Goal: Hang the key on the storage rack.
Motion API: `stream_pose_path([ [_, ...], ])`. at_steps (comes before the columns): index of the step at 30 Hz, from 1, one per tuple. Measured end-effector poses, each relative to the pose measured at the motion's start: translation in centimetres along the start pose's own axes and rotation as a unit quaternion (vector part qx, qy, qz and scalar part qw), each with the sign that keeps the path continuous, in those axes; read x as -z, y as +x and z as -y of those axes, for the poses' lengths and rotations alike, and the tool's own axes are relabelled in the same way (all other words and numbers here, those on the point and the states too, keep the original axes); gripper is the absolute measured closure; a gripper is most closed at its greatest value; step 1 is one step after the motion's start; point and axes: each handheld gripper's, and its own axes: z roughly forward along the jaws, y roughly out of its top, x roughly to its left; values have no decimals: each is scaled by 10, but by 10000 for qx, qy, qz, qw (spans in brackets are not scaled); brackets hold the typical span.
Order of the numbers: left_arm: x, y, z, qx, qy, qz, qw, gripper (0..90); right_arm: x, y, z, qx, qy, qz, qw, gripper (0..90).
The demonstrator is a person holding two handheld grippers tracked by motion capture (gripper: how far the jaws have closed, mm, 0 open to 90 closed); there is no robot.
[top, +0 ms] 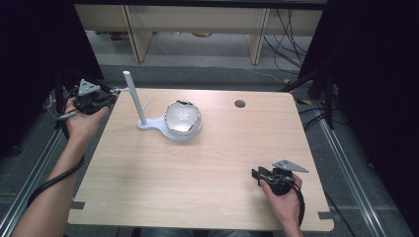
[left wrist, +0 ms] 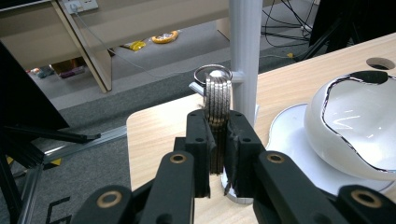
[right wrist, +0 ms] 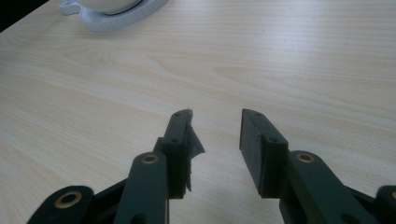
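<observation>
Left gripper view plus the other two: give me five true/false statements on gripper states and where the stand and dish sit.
1. The left gripper is shut on a stack of metal rings. True.
2. The right gripper holds a ring. False: its jaws stand apart with nothing between them.
3. The white stand has an upright post with a side peg. True.
4. The glossy dish lies at the table's near right corner. False: it sits on the stand's base, far left of centre.
5. The right gripper rests by the post. False: it is near the table's front right.

A lab: floor cables (top: 291, 34), aluminium rails (top: 346, 158) (black curtains around).
</observation>
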Motion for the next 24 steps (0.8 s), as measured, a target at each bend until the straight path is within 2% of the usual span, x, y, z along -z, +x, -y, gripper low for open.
stream_pose_path([
  [2, -1, 0, 1, 9, 29, -8, 10000, 804, 0, -1, 0, 71, 9, 83, 9999, 644],
  [4, -2, 0, 3, 5, 69, -12, 10000, 804, 0, 1, 0, -30, 61, 97, 9999, 644],
  [5, -4, 0, 5, 29, 83, -13, 10000, 804, 0, 0, 0, 114, 15, 116, 9999, 644],
  [6, -4, 1, 5, 5, 93, -15, 10000, 804, 1, 2, 0, -51, 69, 96, 9999, 644],
  [9, -7, 0, 6, 41, 112, 0, 9999, 804, 1, 3, 0, -163, 89, 18, 9998, 644],
  [11, -8, -1, 6, 42, 120, 4, 9999, 804, 0, 3, 0, -147, 3, -8, 9999, 644],
  [19, -12, -3, 5, 34, 182, 29, 9998, 804, 0, 3, 0, -149, 23, -12, 9999, 644],
  [21, -14, -4, 6, 44, 190, 33, 9998, 804, -1, 2, 0, -150, -41, -11, 9999, 644],
  [22, -16, -4, 7, 34, 215, 38, 9998, 804, -1, -1, 0, 31, -63, -23, 10000, 644],
  [24, -17, -4, 8, 71, 213, 48, 9997, 803, -1, -1, 0, 40, -59, -18, 10000, 644],
])
